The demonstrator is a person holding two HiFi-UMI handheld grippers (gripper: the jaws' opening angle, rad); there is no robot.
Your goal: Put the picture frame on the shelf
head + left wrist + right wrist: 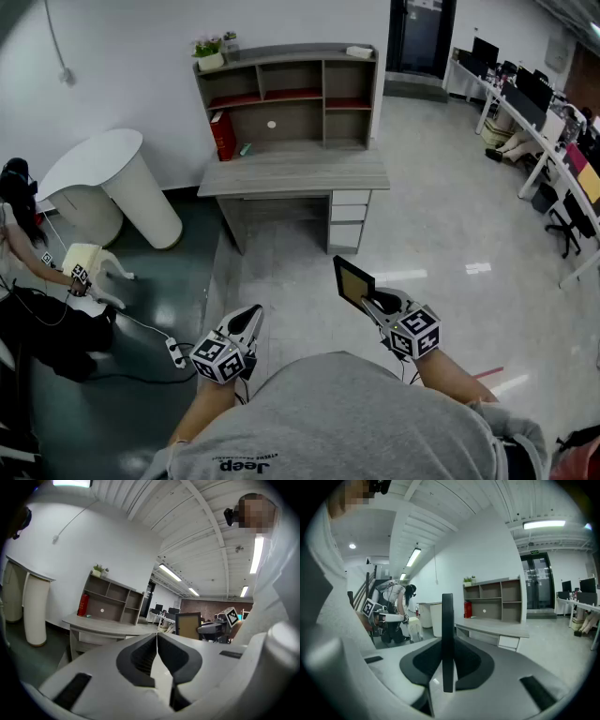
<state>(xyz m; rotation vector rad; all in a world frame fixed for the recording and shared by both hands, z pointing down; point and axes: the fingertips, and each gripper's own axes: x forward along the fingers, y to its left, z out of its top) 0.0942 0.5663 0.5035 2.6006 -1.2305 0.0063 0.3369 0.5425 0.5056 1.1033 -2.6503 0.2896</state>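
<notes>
Head view – picture frame (pixel 353 281): it stood upright in mid-air at lower centre of the frame, its tan face and dark border showing, well apart from the furniture.
Head view – right gripper (pixel 371 298): it was clamped on the picture frame's lower edge, just right of centre.
Head view – left gripper (pixel 251 315): it hung at lower left of centre, carrying nothing.
Head view – shelf (pixel 286 94): it stood at upper centre on the back of a grey desk (pixel 295 173) against the white wall. A plant (pixel 208 52) sat on its top left corner and a red canister (pixel 223 136) at its left end.
Head view – only here: a white rounded counter (pixel 112 178) at the left and office tables with monitors (pixel 525 89) at upper right.
Left gripper view – jaws: the dark pads met in a thin line, with nothing between them.
Left gripper view – only here: the picture frame's tan face showed side-on at right of centre, with the other tool behind it.
Right gripper view – jaws: the pads pressed on both sides of the picture frame, which showed edge-on as a dark upright bar at centre.
Right gripper view – only here: a person (pixel 396 606) stood at the left, and glass doors (pixel 539 581) were at the right beyond the shelf.
</notes>
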